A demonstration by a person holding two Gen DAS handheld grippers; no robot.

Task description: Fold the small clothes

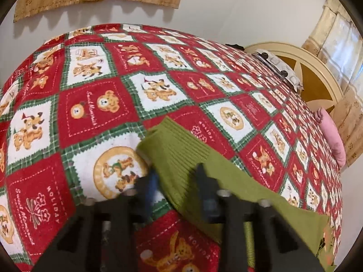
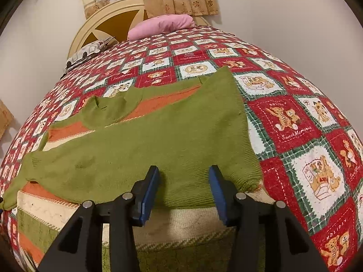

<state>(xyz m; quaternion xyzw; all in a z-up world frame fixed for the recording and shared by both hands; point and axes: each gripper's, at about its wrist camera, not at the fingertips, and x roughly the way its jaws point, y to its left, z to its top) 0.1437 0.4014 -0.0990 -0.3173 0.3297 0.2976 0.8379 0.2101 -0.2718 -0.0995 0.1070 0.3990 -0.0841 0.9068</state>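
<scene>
because the green sweater (image 2: pixel 145 136) is spread flat on the bed (image 2: pixel 283 122), its patterned bedspread gives a broad, soft surface for folding, and one sleeve lies folded across the striped front, presumably the first fold. the left hand-held gripper (image 1: pixel 175 176) sits at the ribbed cuff (image 1: pixel 177 145) of a sleeve, its jaws narrowed with the knit between them, though blur makes it hard to say the pads truly pinch it. the right hand-held gripper (image 2: pixel 183 181) hovers over the ribbed hem with its jaws about half apart, gripping nothing, likely placed to pin or lift that edge. counted: one sweater, two hand-held grippers, one pink pillow (image 2: pixel 161 26), one patterned pillow (image 2: pixel 90 51), one headboard (image 2: pixel 109 19).
</scene>
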